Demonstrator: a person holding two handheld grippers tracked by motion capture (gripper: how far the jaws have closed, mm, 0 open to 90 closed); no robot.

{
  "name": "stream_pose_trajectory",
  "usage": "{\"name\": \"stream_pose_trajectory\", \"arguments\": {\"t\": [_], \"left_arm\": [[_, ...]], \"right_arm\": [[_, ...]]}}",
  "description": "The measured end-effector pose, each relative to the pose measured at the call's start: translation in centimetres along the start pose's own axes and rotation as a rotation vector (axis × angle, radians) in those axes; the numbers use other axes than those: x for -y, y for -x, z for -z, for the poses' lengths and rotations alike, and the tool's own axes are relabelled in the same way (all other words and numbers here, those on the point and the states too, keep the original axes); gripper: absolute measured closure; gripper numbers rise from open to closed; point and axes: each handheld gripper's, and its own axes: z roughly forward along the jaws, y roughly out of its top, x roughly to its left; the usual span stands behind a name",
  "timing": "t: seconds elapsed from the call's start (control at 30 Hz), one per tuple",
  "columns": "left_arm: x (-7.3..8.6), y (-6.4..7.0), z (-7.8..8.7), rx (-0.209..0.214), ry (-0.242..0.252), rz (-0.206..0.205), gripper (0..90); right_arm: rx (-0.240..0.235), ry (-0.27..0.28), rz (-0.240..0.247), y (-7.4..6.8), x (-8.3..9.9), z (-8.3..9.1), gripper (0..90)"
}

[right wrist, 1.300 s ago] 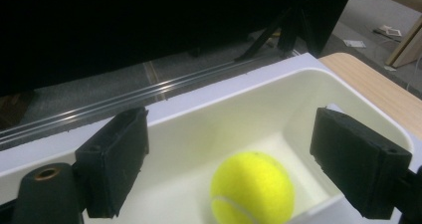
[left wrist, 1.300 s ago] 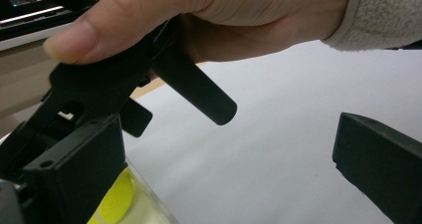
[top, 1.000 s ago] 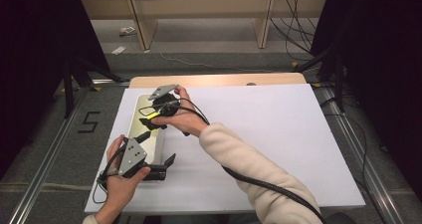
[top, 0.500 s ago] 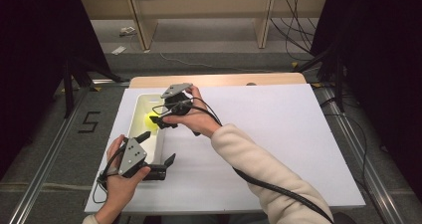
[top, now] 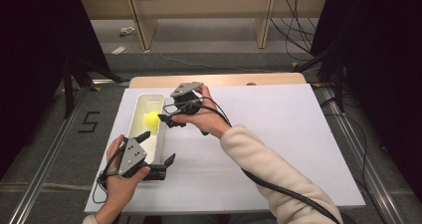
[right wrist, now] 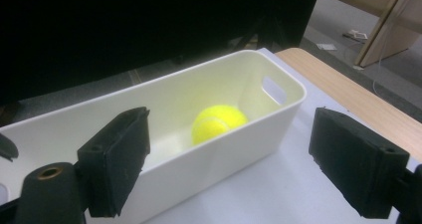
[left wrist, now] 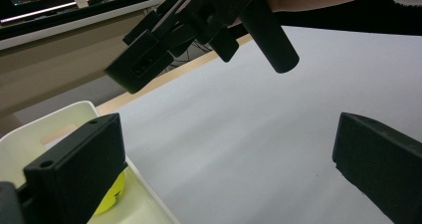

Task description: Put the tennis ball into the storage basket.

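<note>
Inside white bin [top: 160, 101] w/ ball [top: 151, 119], right gripper [top: 165, 119] jaws wide at rim.

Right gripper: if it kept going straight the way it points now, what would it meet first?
Probably the near long wall of the white bin, which lies straight ahead between the right gripper's open jaws. The tennis ball lies behind that wall, inside.

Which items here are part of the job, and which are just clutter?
In the job:
- yellow fuzzy tennis ball
- long white plastic bin holding it
- right gripper, open beside the bin
- left gripper, open at the bin's near end

Lying about:
- light wooden shelving
- floor cables
</note>
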Motion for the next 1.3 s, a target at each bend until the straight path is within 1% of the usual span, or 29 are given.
{"name": "stream_pose_trajectory", "arguments": {"t": [0.07,0.37,0.57,0.67,0.8,0.83,1.3], "left_arm": [[0.0,0.0,0.0,0.000,-0.001,0.000,0.0],[0.0,0.0,0.0,0.000,-0.002,0.002,0.0],[0.0,0.0,0.0,-0.001,-0.003,0.002,0.0],[0.0,0.0,0.0,-0.001,-0.003,0.002,0.0],[0.0,0.0,0.0,-0.001,0.000,0.006,0.0],[0.0,0.0,0.0,-0.001,0.000,0.006,0.0],[0.0,0.0,0.0,-0.001,-0.001,0.006,0.0]], "right_arm": [[0.003,-0.003,0.004,0.2,0.2,0.3,16.9],[0.028,0.001,-0.019,1.0,1.1,1.7,16.9],[0.039,0.000,-0.020,1.5,1.7,2.4,17.1],[0.045,0.002,-0.030,1.6,1.9,2.7,17.2],[0.046,0.002,-0.028,1.8,2.2,3.0,17.3],[0.047,0.002,-0.035,1.8,2.3,3.1,17.3],[0.064,0.005,-0.037,2.3,3.1,4.5,17.4]]}}
